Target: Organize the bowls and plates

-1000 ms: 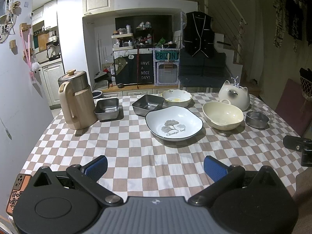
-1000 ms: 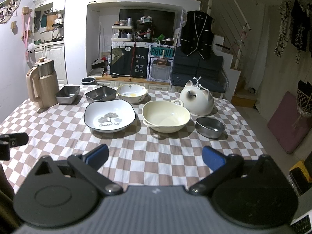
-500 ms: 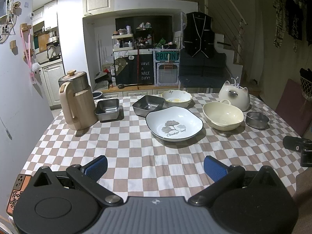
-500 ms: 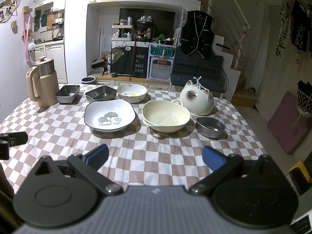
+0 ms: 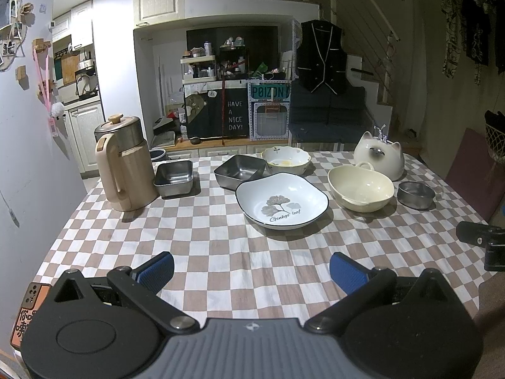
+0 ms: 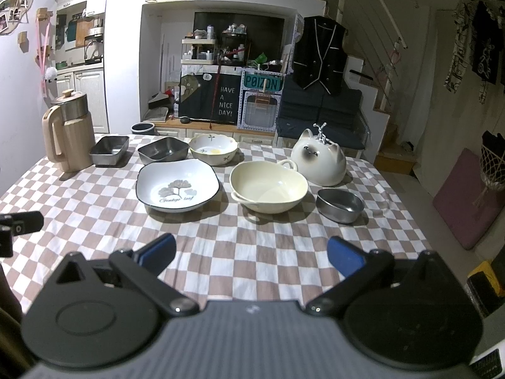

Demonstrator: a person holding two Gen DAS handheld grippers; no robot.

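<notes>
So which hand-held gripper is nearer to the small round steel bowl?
Right. The right hand-held gripper sits nearly in front of the small round steel bowl; the left hand-held gripper is farther off, with the bowl far to its right.

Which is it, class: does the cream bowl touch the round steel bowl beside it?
Apart. In the right wrist view, checkered tablecloth shows plainly between the cream bowl and the round steel bowl.

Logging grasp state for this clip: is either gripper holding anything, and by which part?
Nothing is held. The left gripper and right gripper are both open and empty above the checkered tablecloth.
</notes>
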